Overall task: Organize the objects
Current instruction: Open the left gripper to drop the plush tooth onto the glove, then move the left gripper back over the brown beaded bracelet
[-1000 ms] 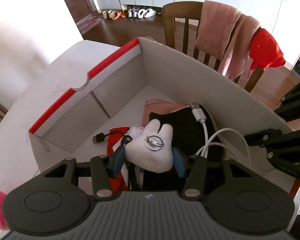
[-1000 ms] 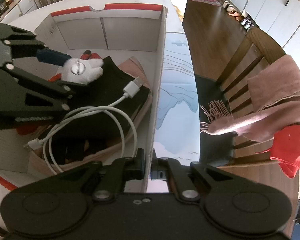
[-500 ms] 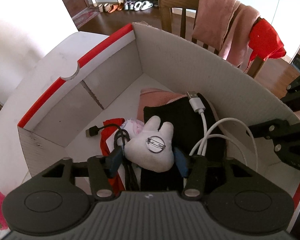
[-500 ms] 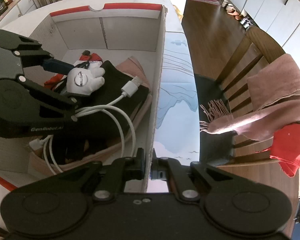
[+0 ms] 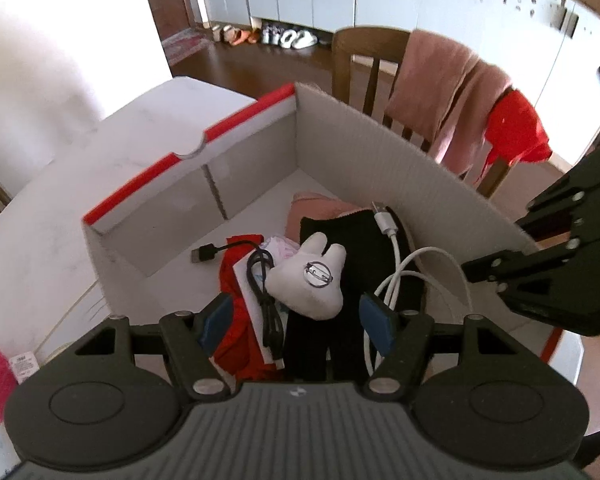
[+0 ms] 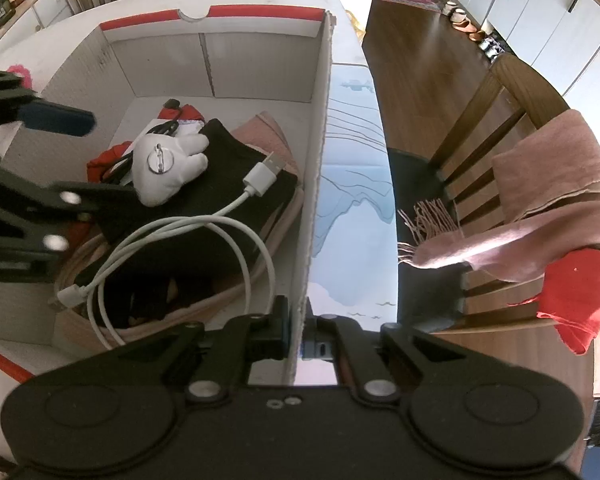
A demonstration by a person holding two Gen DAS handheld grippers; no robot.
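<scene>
White plush [image 5: 306,280] released onto black cloth [image 5: 352,236], left tool [image 5: 296,320] opening wider, right tool [image 6: 298,338] clamping box wall [image 6: 314,184].

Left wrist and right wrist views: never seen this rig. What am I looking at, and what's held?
No robot arm here: a person carries a hand-held two-finger gripper in each hand, with a fisheye camera on each one looking along its fingers.

The left wrist view shows the left gripper above an open cardboard box on a white table. Its jaws have just been opening and they grip nothing. The white plush brooch lies free on a black cloth, beside a white USB cable and a black cable.

The right wrist view shows the right gripper shut on the box's side wall. A chair draped with a pink scarf stands beside the table.
</scene>
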